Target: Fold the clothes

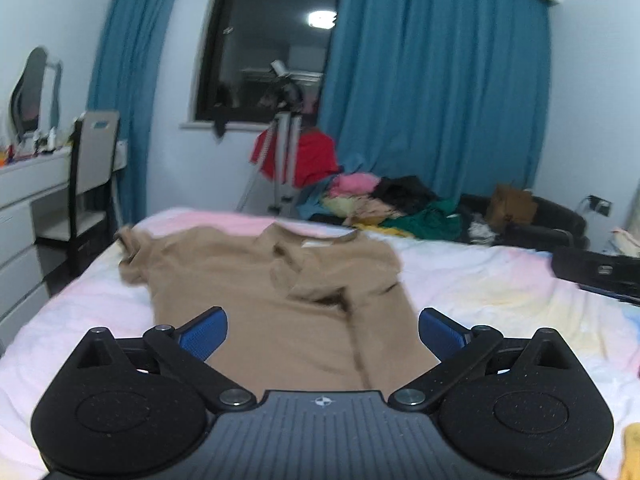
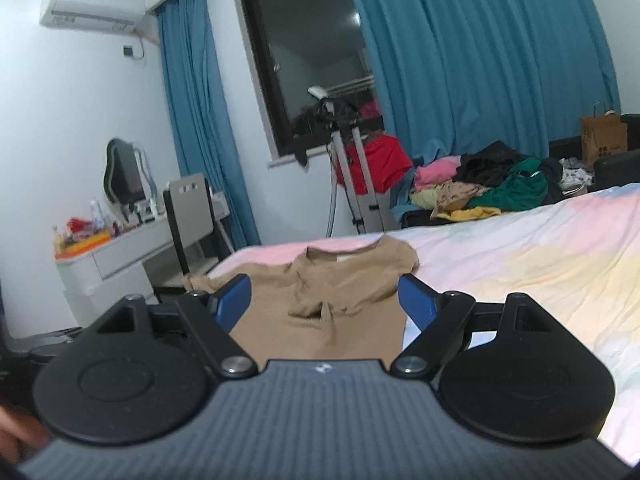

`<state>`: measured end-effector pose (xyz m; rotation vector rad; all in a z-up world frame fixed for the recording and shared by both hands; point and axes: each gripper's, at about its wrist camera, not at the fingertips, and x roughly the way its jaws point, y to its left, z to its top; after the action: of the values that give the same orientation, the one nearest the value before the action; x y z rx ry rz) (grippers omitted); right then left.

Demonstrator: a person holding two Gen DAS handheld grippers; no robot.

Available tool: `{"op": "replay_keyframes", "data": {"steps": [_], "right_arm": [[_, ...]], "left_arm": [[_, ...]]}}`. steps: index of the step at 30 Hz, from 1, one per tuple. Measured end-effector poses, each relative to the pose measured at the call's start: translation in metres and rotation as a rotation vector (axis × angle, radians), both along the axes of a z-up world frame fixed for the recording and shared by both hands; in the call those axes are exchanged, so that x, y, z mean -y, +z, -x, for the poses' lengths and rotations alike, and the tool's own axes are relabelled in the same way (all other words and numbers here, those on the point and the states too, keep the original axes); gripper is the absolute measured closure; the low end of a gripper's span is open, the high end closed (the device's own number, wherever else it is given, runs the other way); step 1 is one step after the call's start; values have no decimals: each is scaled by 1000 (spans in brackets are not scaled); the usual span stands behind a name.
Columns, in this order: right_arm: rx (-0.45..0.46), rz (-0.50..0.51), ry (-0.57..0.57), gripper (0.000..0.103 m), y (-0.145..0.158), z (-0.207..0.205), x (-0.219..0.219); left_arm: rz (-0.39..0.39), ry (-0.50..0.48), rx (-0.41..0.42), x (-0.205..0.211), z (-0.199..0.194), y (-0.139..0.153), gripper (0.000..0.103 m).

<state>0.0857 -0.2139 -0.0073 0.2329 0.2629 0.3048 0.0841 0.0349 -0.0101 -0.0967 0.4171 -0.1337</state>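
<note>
While both claws are held wide with nothing between pads, one tan shirt (image 1: 276, 300) is seen spread flat on bed (image 1: 500, 300) just ahead of left gripper (image 1: 323, 334), lower hem hidden under it. Right gripper (image 2: 324, 300): same shirt ahead, right edge near right pad, open pastel sheet beyond to right. Bed's left edge noted left of shirt sleeve. Counted beyond: one clothes pile (image 2: 480, 188), one tripod (image 2: 352, 168), one chair (image 2: 188, 216), two curtains (image 1: 432, 80).
</note>
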Motion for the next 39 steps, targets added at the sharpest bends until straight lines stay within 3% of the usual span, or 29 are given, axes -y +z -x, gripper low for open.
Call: {"op": "replay_keyframes", "data": {"steps": [3,7,13,21,27,31,34,37,39], "right_arm": [[-34,11,26,18,-10,-9,-6],[-54,31,45,19,-20,-21,-18],[-127,85,101,19,-17,-88,-69],[-193,129,287,19,-15,-212,-217],[-216,208,410,26,-38,-302,-343],[-222,283,407,26,-64,-341,-403],[-246,308,343,42,-85,-361,-423],[-259,355,285,94,-95,-369,-424],[-246,363,267,95,-91,-370,-417]], "left_arm": [[18,47,-23,-14,-3,-6,0],[-28,98,0,-34,-7,2,0],[13,199,-12,-89,-8,7,0],[106,336,-37,-151,-14,-14,0],[206,455,-44,-187,-31,-38,2],[273,563,-54,-211,-42,-55,3],[297,604,-75,-224,-48,-66,3],[313,614,-87,-229,-49,-73,3],[301,615,-105,-228,-49,-74,3]]}}
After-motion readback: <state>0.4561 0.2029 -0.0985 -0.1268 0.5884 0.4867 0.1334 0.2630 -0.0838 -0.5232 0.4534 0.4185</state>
